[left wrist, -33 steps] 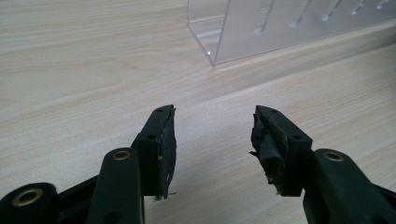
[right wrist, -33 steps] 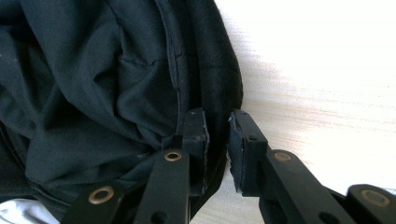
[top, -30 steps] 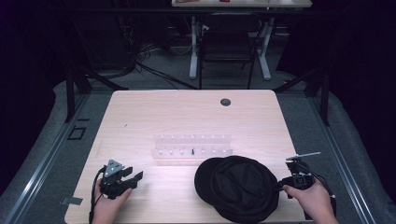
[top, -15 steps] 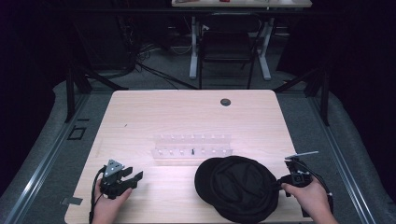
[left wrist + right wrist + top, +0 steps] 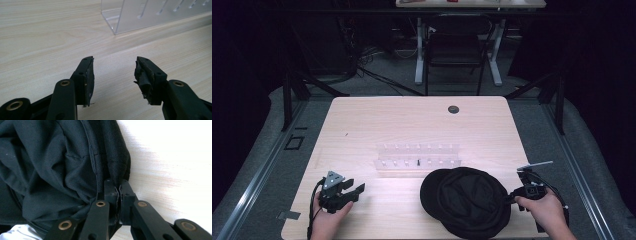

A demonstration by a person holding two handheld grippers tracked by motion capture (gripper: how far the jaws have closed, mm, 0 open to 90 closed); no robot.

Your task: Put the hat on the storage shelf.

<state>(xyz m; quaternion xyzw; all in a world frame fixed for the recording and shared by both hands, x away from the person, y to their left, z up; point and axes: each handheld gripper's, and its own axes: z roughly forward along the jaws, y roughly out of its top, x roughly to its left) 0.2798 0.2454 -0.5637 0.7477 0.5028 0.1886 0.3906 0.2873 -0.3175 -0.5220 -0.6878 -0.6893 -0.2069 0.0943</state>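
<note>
Little changes across the last second. The black cap (image 5: 469, 200) lies where it was, at the near edge of the table (image 5: 412, 120), right of centre and just near of the clear rack (image 5: 418, 159). The right gripper (image 5: 516, 195) stays at the cap's right rim, with only a slight settling of the hand (image 5: 546, 212) toward the near side. In the right gripper view its jaws are pressed together on a fold of the cap's edge fabric (image 5: 117, 170), the cloth bunched up to the left of them, so the pinch looks made and held.

The left gripper (image 5: 354, 191) has not shifted either. It rests on the wood at the near left, well apart from the cap, and the left gripper view shows its jaws spread with nothing between them, bare table in front and a corner of the rack (image 5: 150, 15) farther off.

I judge the grasp to be secured and the cap ready to be lifted or dragged by its rim; since only a thin fold is held, the cloth could slip if pulled fast. The left tool seems to be waiting for its turn.
</note>
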